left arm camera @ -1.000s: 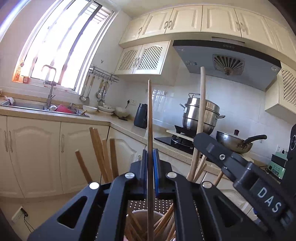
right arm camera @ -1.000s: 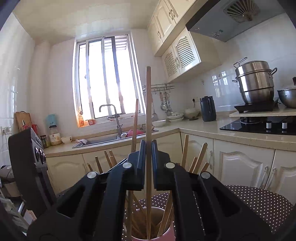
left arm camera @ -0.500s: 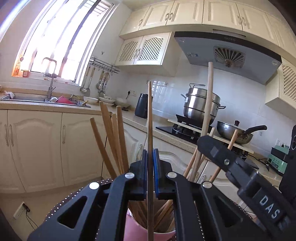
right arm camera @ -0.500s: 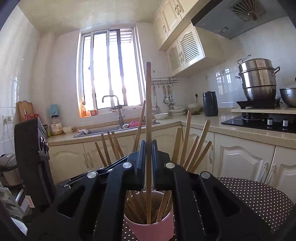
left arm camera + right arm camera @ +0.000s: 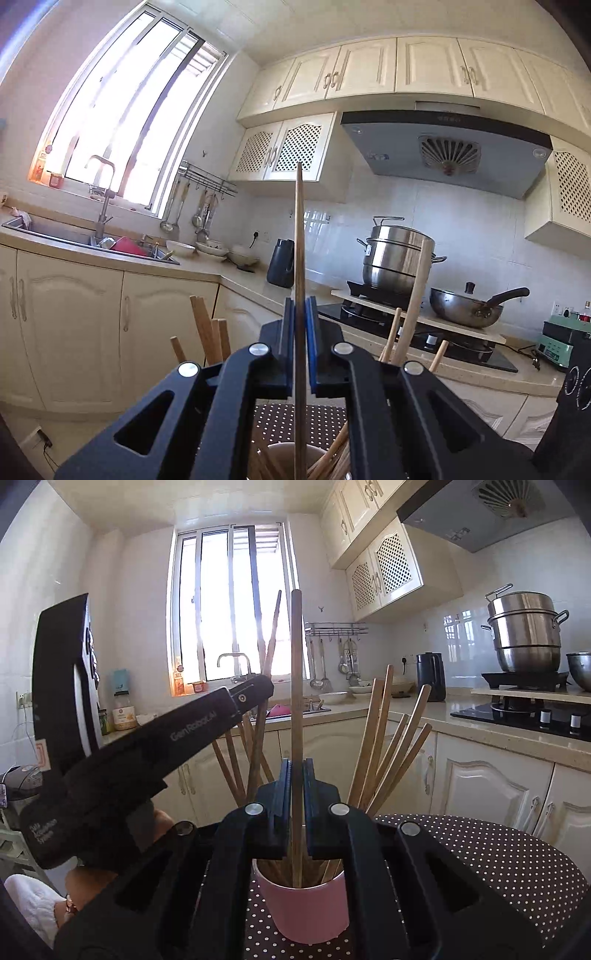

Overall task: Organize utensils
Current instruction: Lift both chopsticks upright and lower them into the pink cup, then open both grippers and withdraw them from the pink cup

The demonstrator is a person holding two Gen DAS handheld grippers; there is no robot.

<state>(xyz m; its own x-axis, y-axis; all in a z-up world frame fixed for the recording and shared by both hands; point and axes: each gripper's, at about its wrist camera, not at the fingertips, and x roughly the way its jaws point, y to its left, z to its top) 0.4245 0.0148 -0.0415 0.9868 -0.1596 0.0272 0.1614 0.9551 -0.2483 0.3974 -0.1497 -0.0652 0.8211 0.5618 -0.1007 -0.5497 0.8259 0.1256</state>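
Chopsticks, long wooden ones: one (image 5: 296, 686) pinched upright by right gripper (image 5: 296, 771), tip already inside pink ceramic cup (image 5: 304, 912) on dotted brown tablecloth (image 5: 480, 864). Another (image 5: 300, 258) clamped upright by left gripper (image 5: 300, 310) just above same cup. Many sticks already stowed (image 5: 384, 746); judged nearly done, release left.

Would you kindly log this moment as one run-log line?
left claw: shut on chopstick | right claw: shut on chopstick, tip in pink cup | phase: inserting
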